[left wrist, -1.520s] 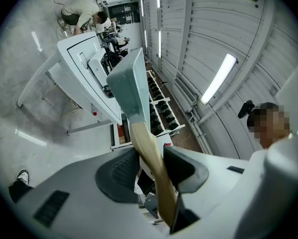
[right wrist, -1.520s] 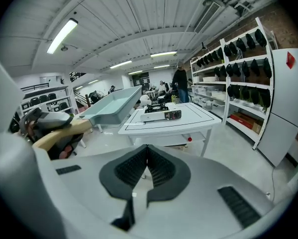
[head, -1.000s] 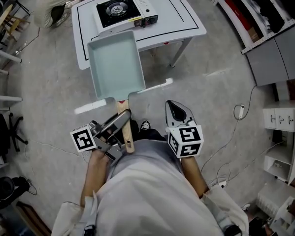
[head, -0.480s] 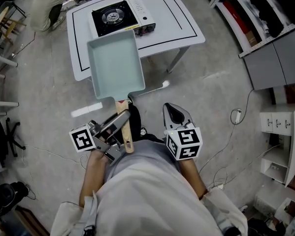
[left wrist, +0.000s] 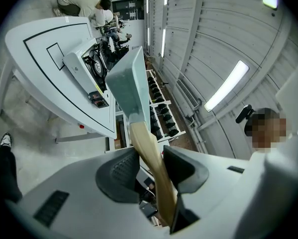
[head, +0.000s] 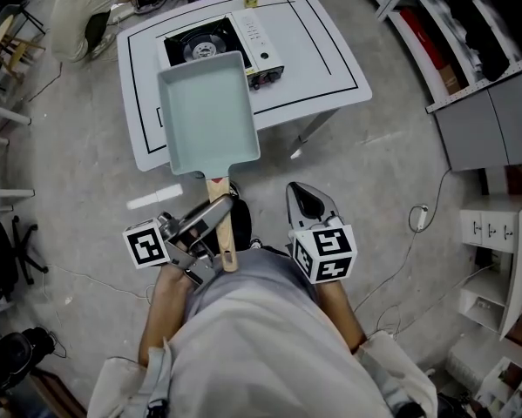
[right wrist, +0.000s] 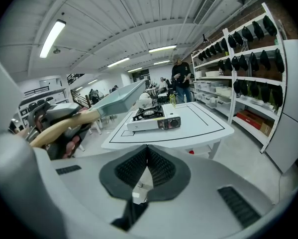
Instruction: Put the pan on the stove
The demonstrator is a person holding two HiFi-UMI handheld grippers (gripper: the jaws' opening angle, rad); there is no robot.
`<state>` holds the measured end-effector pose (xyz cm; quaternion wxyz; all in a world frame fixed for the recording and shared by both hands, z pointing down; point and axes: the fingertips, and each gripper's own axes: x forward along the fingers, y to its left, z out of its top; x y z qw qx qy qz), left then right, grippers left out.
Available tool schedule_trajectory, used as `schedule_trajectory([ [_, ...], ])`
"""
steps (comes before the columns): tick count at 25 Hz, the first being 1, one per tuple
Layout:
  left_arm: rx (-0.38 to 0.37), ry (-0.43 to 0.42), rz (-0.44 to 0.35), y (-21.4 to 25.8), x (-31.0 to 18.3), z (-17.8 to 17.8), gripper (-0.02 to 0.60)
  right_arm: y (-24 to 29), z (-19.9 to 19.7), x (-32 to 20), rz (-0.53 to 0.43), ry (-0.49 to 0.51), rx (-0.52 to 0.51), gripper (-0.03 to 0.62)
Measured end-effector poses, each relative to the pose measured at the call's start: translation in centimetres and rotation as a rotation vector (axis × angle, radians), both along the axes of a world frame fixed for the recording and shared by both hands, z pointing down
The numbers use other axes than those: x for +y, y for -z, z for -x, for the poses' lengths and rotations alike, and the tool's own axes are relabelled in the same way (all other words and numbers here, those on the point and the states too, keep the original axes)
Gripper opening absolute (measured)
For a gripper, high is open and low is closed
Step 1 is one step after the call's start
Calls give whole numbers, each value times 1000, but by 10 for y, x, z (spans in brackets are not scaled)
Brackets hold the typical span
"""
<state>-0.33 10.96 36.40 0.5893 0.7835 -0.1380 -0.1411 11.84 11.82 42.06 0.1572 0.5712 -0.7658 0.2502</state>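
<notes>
l grip (head: 217, 212) clamps pan (head: 206, 111) hdl | r grip (head: 308, 200) closed, empty | pan nr stove (head: 259, 46)

Left tongs (left wrist: 151, 166): both dark ribbed pads press on the wooden handle (left wrist: 148, 151) from either side.
Pan (left wrist: 126, 86): pale blue-green, rectangular, seen edge-on, held in the air and stretching away from the tongs toward the bench.
Bench (left wrist: 37, 76): white top with a black outline, lying tilted in this rolled view.
Stove (left wrist: 81, 68): portable gas burner on the bench, black grate visible just beside the pan's far end; contact cannot be told.
Background: a person (left wrist: 81, 1) crouches beyond the bench; shelves (left wrist: 161, 118) carry dark items.
Lower left: a shoe (left wrist: 6, 139) on the floor.
</notes>
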Motion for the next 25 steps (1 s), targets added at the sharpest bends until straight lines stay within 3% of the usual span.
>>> schedule_trajectory([
  [12,-1,-25,-17,14,-87,5,152,9,17,-94,-1,8,-8,9],
  [25,-5,-73,9,2,-147,16,153,14,46,-165,-13,2,-6,9],
])
